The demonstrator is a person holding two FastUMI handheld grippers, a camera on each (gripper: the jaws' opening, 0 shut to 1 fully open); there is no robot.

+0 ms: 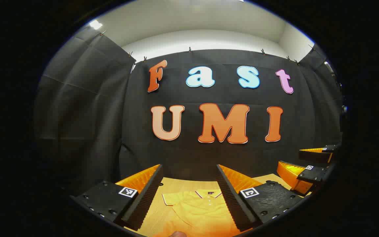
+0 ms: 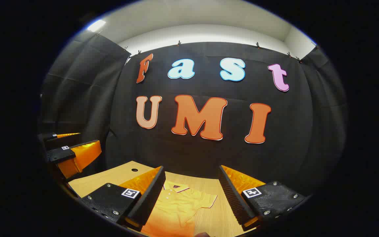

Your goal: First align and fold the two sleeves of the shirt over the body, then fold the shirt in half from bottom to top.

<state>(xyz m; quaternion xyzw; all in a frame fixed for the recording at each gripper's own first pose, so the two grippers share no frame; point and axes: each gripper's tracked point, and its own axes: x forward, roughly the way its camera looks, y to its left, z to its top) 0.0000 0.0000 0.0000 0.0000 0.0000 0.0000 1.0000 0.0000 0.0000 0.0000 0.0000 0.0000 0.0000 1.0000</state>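
1. Above the shirt, in the left gripper view: the left gripper is held with jaws spread wide and nothing between them. The collar and button placket are seen through the gap, with the collar end farthest from the jaws.

2. Above the shirt, in the right gripper view: the right gripper is likewise spread and empty. The collar sits behind its left finger; one short sleeve is laid out flat toward the right of the gap.

3. Shirt: yellow-orange polo, spread face up on the wooden table. Its long axis is judged to run away from both grippers, hem nearest, collar toward the black cloth wall.

4. Sleeves: in the left gripper view the opposite sleeve is seen left of the collar. Neither sleeve is folded over the body yet; the first step is judged not begun.

5. Nearness: each gripper is judged closer to the sleeve on its own side of the shirt. The other gripper is seen at the outer edge of each view, well apart from the shirt.

6. Table: a small dark hole is noted left of the shirt.
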